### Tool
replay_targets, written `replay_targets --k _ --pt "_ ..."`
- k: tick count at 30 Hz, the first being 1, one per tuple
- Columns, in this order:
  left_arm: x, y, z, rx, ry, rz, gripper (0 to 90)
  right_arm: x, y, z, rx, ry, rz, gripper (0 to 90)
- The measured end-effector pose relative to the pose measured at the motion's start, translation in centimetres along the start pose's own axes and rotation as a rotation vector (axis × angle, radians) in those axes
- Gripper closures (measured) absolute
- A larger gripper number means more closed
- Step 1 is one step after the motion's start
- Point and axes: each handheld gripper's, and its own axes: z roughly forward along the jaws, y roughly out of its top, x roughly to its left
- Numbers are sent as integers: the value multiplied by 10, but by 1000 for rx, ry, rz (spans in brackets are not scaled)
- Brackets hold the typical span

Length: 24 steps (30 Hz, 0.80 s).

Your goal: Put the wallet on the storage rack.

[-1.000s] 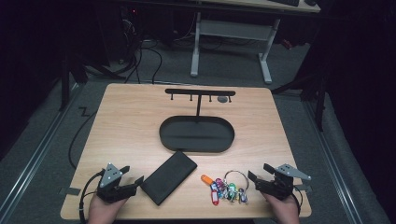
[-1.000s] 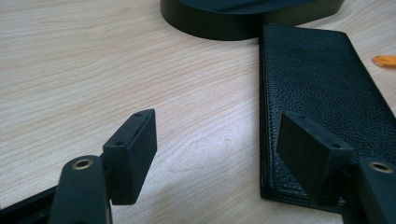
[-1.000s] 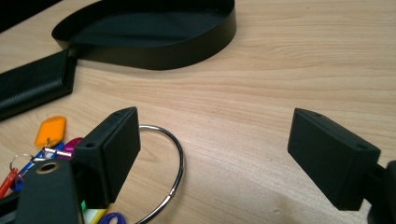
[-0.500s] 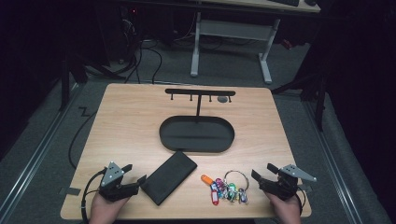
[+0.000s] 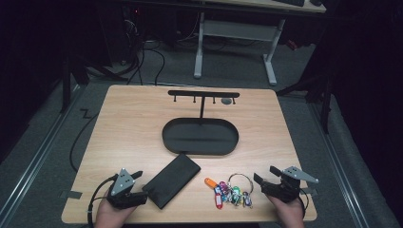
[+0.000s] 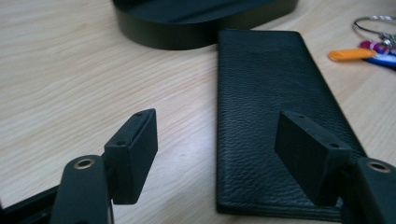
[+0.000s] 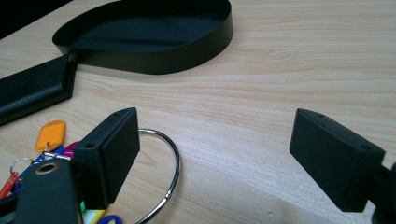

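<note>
A black leather wallet (image 5: 171, 179) lies slanted near the table's front edge. My left gripper (image 5: 140, 186) is open just to its left. In the left gripper view the open jaws (image 6: 217, 126) straddle the wallet's (image 6: 266, 79) near left edge, with nothing held. A steel key ring with several coloured tags (image 5: 230, 190) lies to the right of the wallet. My right gripper (image 5: 266, 175) is open beside it. In the right gripper view the ring (image 7: 170, 154) curves past the left jaw of the open gripper (image 7: 215, 123), and the orange tag (image 7: 50, 133) lies at the left.
A black oval tray (image 5: 199, 152) sits mid-table with a T-shaped hook stand (image 5: 203, 95) rising behind it. The tray wall (image 7: 163, 56) is just beyond both grippers. Bare wood table (image 5: 128, 123) spreads left and right. A white desk frame (image 5: 233, 28) stands beyond the table.
My right gripper has drifted slightly to the right, away from the keys. The left gripper, wallet and keys stay where they were.
</note>
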Motion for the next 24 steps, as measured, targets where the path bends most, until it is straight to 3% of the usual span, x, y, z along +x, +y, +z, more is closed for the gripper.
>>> replay_targets --k 2,7,9,16,24 --pt "-10 3 3 12 -11 38 304 0 0 0 2 1 3 166" --pt "-41 11 15 58 -27 190 301 0 -1 1 9 7 4 179" --pt "-49 14 20 69 -34 227 301 1 -1 2 11 10 2 181" --pt "-69 22 38 101 -37 307 302 2 -1 4 23 17 -6 182" --pt "-73 24 52 138 -16 343 339 2 -1 6 30 21 -4 184"
